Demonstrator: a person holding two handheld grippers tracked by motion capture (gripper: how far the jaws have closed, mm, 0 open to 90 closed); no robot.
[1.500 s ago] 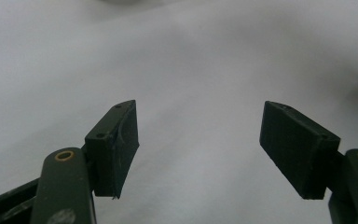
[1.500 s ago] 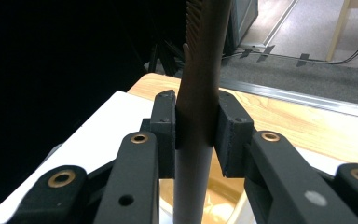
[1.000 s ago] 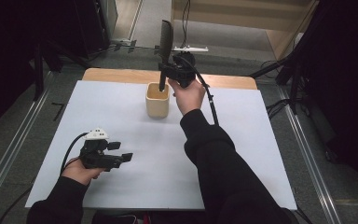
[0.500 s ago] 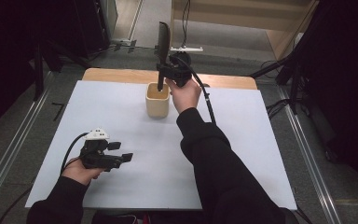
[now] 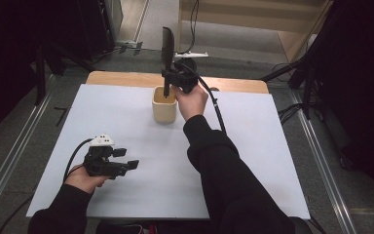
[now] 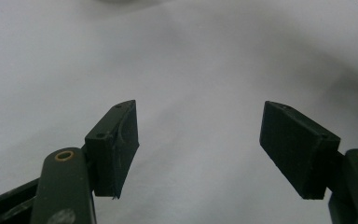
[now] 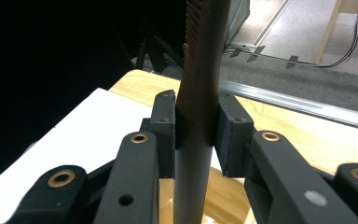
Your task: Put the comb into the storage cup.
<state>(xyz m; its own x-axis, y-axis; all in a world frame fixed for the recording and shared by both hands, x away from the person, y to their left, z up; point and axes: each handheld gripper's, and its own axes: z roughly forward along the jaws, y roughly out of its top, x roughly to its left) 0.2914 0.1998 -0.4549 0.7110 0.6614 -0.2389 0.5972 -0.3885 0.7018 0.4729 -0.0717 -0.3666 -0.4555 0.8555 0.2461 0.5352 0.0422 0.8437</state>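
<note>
Fingers of right gripper (image 5: 168, 78) clamp one spatula (image 5: 167, 46) over one cup (image 5: 164, 108).

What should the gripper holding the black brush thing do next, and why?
Probably lower it a little further, then let go. The right hand-held gripper is shut on the black brush, which stands upright with its handle end already inside the beige cup. Easing it down should let the cup bear it before the jaws open. The left hand-held gripper rests open, far from the cup.
</note>
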